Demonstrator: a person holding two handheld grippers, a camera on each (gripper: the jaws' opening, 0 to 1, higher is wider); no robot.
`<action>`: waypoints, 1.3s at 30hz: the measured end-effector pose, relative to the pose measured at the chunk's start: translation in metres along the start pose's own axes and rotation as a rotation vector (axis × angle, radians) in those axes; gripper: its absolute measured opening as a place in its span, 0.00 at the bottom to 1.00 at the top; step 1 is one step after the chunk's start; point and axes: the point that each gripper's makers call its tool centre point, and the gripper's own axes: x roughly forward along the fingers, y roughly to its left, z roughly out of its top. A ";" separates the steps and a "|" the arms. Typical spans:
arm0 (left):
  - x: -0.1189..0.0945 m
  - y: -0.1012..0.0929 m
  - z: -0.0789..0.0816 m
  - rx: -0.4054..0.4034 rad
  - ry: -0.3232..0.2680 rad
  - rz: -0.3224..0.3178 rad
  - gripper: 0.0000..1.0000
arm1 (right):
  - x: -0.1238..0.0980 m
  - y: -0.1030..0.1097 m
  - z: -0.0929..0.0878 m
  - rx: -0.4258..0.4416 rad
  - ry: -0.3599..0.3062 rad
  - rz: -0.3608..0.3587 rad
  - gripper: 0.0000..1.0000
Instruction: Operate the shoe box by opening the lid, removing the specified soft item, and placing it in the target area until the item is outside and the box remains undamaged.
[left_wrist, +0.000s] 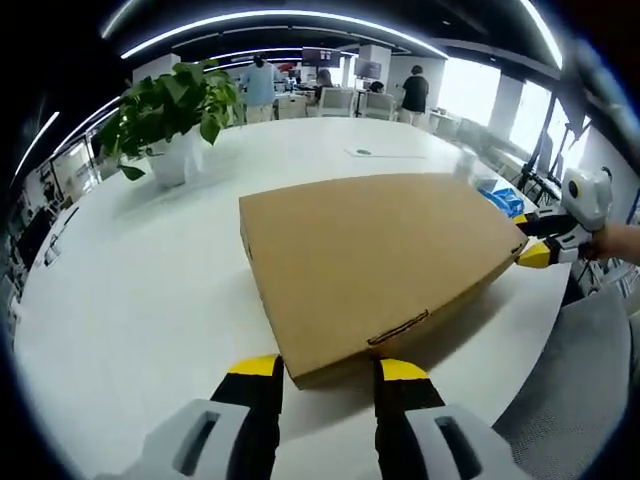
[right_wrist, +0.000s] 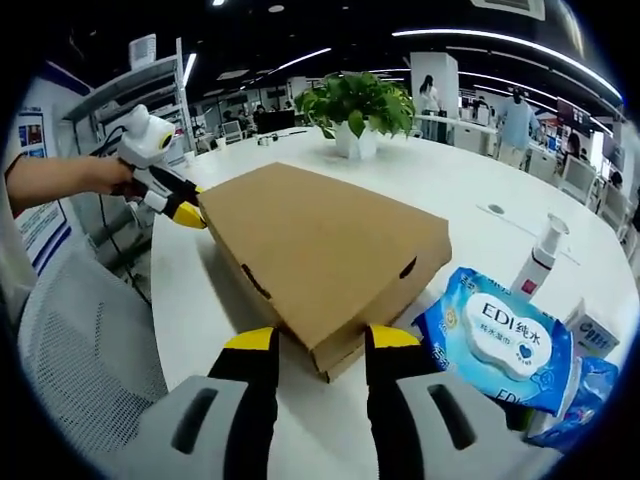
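Tabletop (left_wrist: 150, 300): a broad white surface carrying the box, which lies flat and near the edge, within reach of both claws.
Box (left_wrist: 375, 260): brown cardboard, lid down and tab tucked in; the soft item, by judgement inside, cannot be seen.
Left claw (left_wrist: 328, 368): jaws apart, astride the box's front edge by the tab, seemingly poised to lift the lid.
Right claw (right_wrist: 316, 340): jaws spread at the opposite corner, likely bracing the box so it stays put.
Plant (left_wrist: 170, 110): potted, well behind the box.
Wipes (right_wrist: 495, 345): blue pack just beside the box.
Bottle (right_wrist: 540, 255): pump type, behind the wipes.
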 end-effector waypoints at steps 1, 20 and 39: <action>0.001 0.000 0.001 0.000 0.000 -0.001 0.36 | 0.001 -0.002 0.001 0.001 0.000 -0.001 0.31; 0.024 0.010 0.026 0.011 0.006 -0.012 0.36 | 0.012 -0.029 0.012 0.002 0.009 -0.015 0.31; 0.040 0.014 0.037 0.002 0.015 -0.021 0.34 | 0.021 -0.050 0.019 -0.005 0.026 -0.019 0.32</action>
